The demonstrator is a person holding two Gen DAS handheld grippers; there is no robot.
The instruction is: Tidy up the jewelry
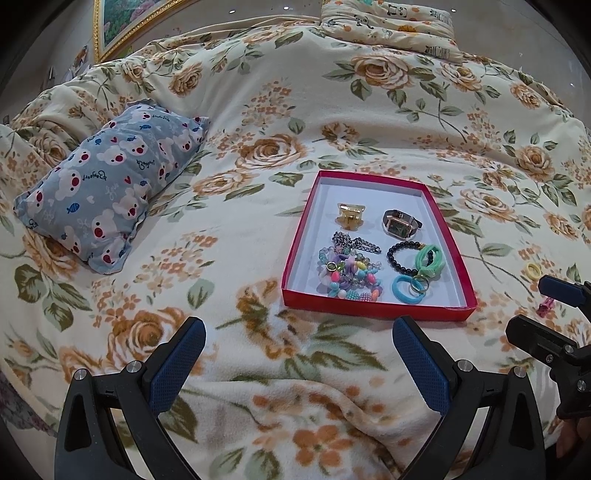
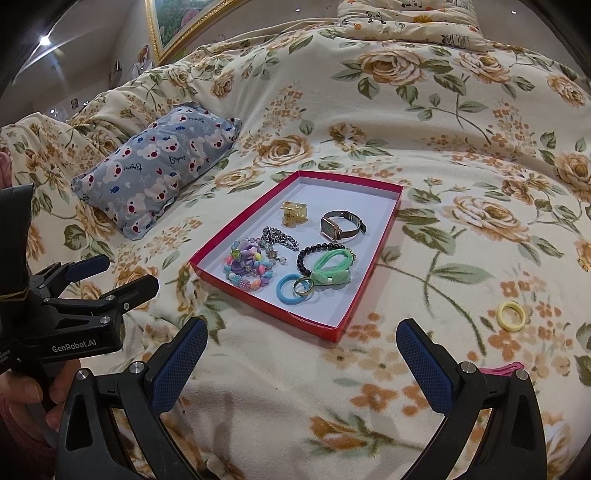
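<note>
A red shallow box (image 1: 376, 308) (image 2: 221, 242) lies on the floral blanket. It holds a gold hair claw (image 1: 349, 216), a watch (image 1: 400, 222), a silver chain (image 1: 354, 243), colourful beads (image 1: 349, 275), a black bead bracelet (image 1: 404, 254), a green hair tie (image 1: 428, 260), a blue ring-shaped tie (image 1: 404, 290) and a gold ring (image 2: 303, 286). A yellow hair tie (image 2: 511, 315) (image 1: 533, 270) and a pink clip (image 2: 502, 369) (image 1: 546, 308) lie on the blanket right of the box. My left gripper (image 1: 299, 350) is open and empty, near the box's front edge. My right gripper (image 2: 301, 354) is open and empty.
A blue bear-print pillow (image 1: 110, 192) (image 2: 159, 166) lies left of the box. A folded panda-print quilt (image 1: 391, 26) sits at the far end. A gold-framed picture (image 1: 129, 22) hangs behind the bed. The other gripper shows at each view's edge (image 2: 92, 288) (image 1: 554, 317).
</note>
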